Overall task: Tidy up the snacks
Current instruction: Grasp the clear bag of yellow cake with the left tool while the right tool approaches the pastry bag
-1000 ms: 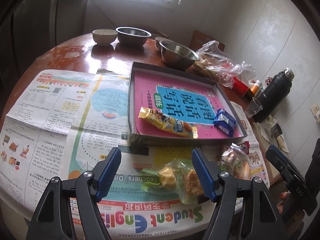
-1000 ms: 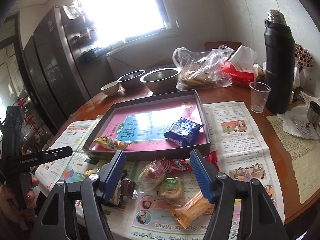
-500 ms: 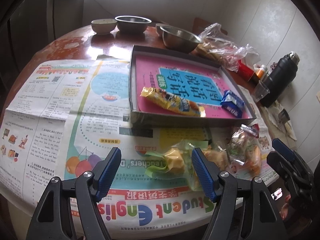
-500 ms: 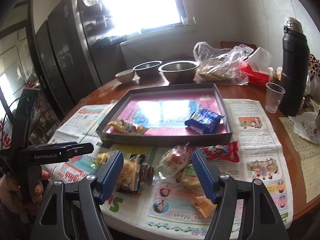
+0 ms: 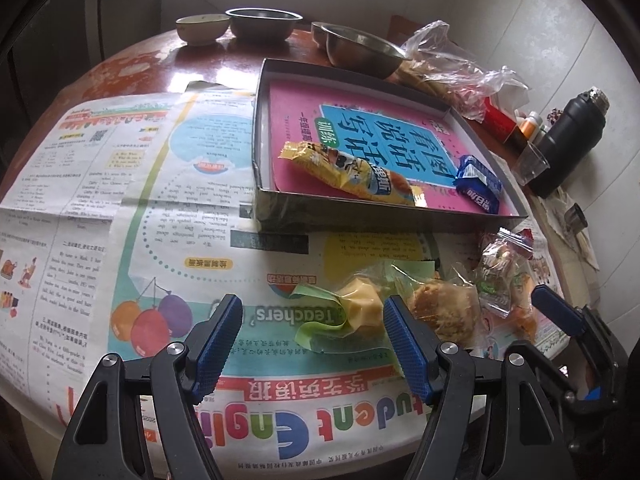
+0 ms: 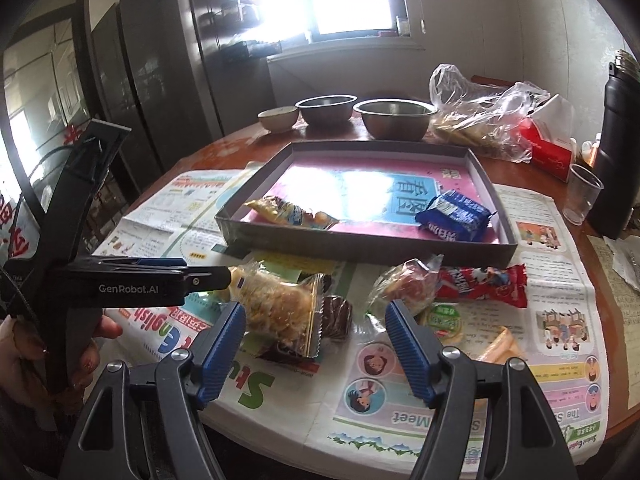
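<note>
A: Grey cardboard tray [image 5: 360, 214] mid-surface on the newspaper [image 5: 160, 200], with a long yellow pack [image 5: 348, 174] and a blue biscuit pack [image 5: 478, 186] lying inside. Rest of the snacks loose on the paper, just in front of the near wall. Any tips on grabbing?

B: Biggest first: crumbly pastry pack [image 6: 280, 304] in clear film, right by the right gripper [image 6: 316, 320]. Looks light and fragile, so probably best to pinch the crimped seal edge, not the middle. Same deal for the yellow cake [image 5: 360, 304] in green wrap, just ahead of the left gripper [image 5: 312, 320]. Soft, squashy, likely slippery film.

A: And the red bar [image 6: 480, 284]?

B: Probably stiffer, fine to take across the middle. Little green-lidded cup [image 6: 444, 318] last. Rigid-ish but small, tucked against a neighbouring bag, so maybe fiddly.

A: Jaws right now?

B: Spread wide on both, holding nothing, hovering low over the pile.
</note>
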### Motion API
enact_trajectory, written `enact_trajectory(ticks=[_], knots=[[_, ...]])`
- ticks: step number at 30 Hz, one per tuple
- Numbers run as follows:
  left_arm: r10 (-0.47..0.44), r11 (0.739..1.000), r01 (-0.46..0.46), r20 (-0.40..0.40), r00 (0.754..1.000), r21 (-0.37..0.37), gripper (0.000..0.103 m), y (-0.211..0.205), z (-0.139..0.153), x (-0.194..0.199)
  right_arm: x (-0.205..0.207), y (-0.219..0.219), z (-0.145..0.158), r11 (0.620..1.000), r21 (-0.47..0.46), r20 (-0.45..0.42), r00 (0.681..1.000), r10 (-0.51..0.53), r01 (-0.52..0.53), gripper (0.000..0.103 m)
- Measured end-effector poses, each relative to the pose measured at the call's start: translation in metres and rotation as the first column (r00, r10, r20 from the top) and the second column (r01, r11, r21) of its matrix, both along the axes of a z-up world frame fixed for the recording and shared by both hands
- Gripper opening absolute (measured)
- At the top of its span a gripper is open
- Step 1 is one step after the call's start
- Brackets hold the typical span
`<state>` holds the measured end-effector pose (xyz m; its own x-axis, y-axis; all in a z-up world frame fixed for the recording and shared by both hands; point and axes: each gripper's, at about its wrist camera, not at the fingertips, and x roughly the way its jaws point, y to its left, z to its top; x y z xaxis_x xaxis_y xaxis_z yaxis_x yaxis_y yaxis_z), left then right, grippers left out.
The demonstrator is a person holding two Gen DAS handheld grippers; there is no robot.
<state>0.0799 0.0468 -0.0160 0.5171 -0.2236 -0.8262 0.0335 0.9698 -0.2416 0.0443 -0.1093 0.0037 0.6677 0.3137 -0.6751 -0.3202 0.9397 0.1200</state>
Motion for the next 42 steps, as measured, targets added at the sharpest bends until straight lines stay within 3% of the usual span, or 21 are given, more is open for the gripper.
enact_trajectory(ticks=[15,21,22,26,42], knots=[[-0.023,1.0,0.023,-0.038,0.999,-0.009,0.075,-0.009,-0.013,0.005,0.003,0.011,-0.014,1.0,-0.012,-0.028,0.999,0.026,-0.026,0.072],[-0.024,1.0,0.024,-0.012,1.0,-0.008,0.074,-0.011,-0.015,0.007,0.006,0.012,-0.017,1.0,-0.012,-0.033,0.999,0.027,-0.028,0.072],[-0.024,1.0,0.024,-0.007,1.0,-0.009,0.072,-0.011,-0.015,0.007,0.006,0.013,-0.017,1.0,-0.012,-0.032,0.999,0.027,-0.028,0.072],[-0.021,1.0,0.021,0.007,1.0,-0.009,0.048,-0.008,-0.015,0.009,0.008,0.018,-0.02,0.999,-0.024,-0.03,0.999,0.035,-0.035,0.072],[0.001,0.998,0.0,0.017,1.0,-0.061,0.045,0.017,-0.016,0.016,0.023,0.048,-0.027,0.982,-0.132,0.01,0.991,0.135,-0.133,0.074]])
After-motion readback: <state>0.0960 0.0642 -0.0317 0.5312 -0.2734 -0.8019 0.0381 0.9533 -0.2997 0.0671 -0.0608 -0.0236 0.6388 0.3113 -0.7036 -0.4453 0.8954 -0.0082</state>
